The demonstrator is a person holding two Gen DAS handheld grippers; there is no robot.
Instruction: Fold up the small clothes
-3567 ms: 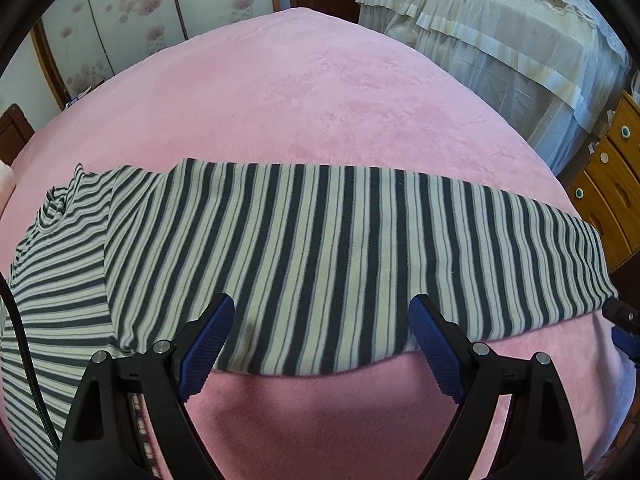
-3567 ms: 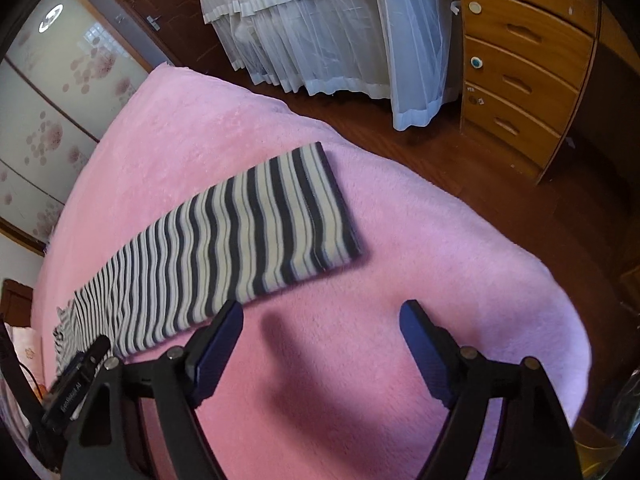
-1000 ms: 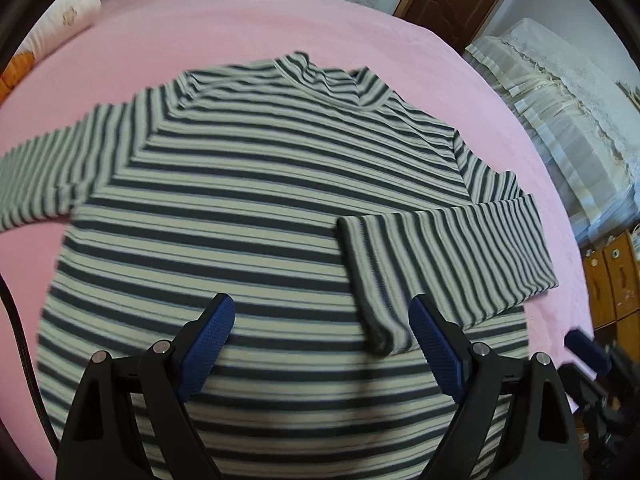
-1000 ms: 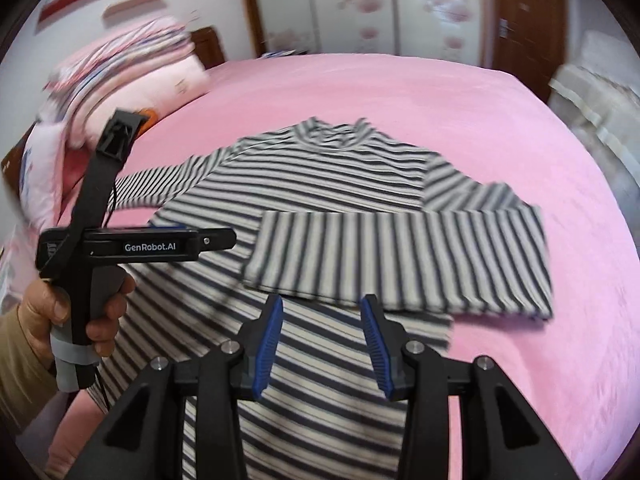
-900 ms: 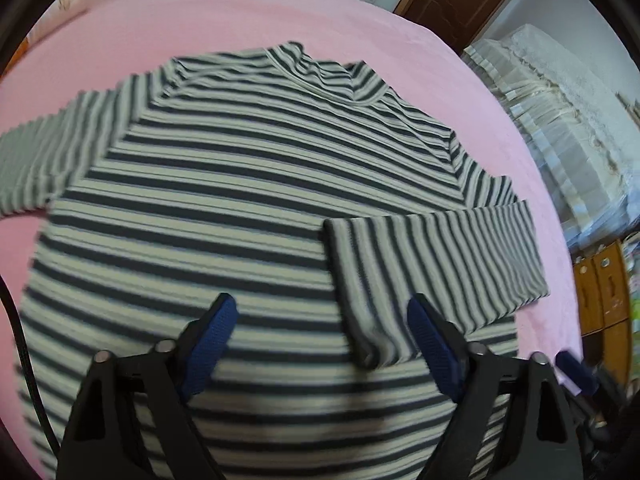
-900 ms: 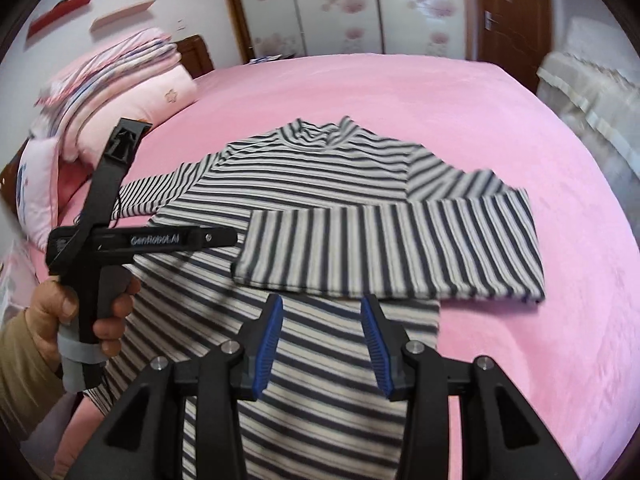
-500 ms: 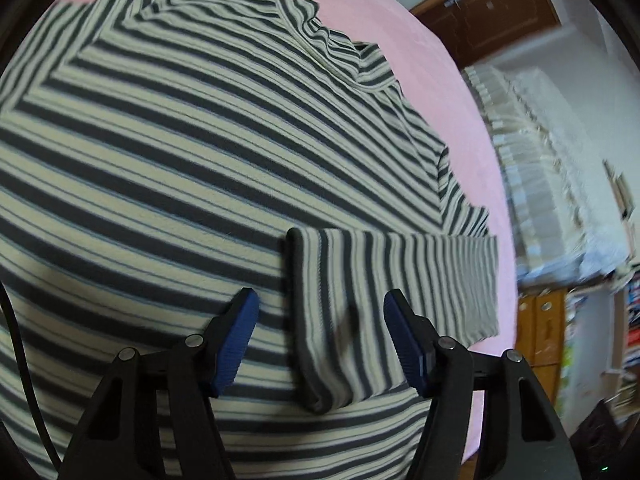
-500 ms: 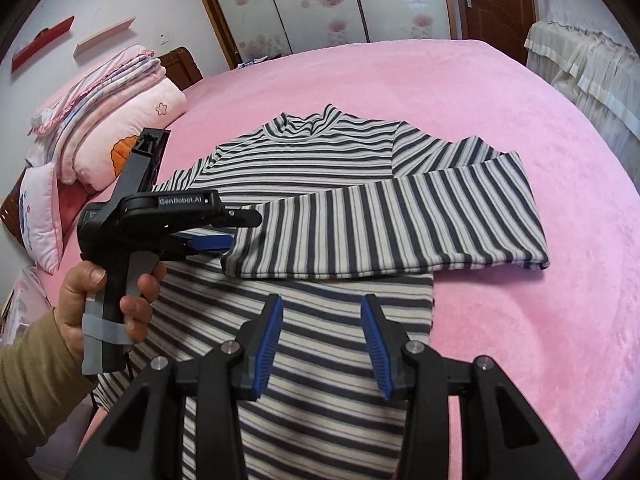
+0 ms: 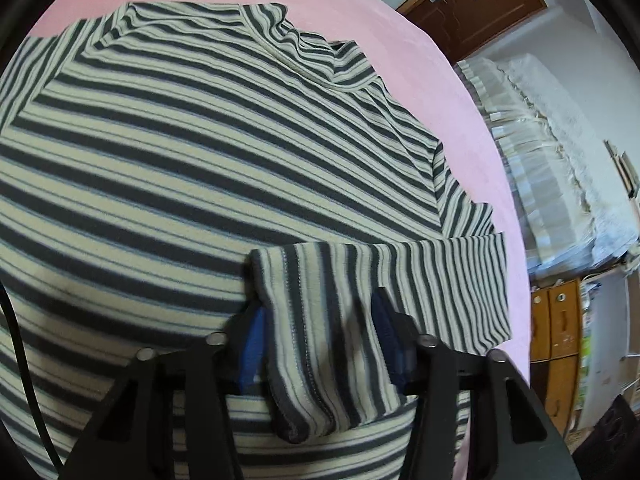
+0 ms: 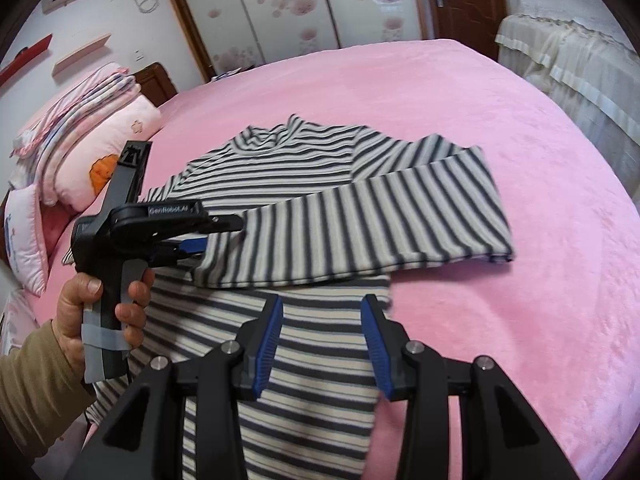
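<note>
Nearer now, left gripper [image 9: 318, 340] jaws closing around sleeve cuff [image 9: 304, 320]; pillows [image 10: 80, 148] aside.

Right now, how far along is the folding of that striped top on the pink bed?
Early on. Done: one sleeve is folded across the striped top on the pink bed. In hand: the left gripper is closing around that sleeve's cuff; the right gripper hovers part open over the hem, holding nothing. Left: the other sleeve lies unfolded and the body is still flat.
</note>
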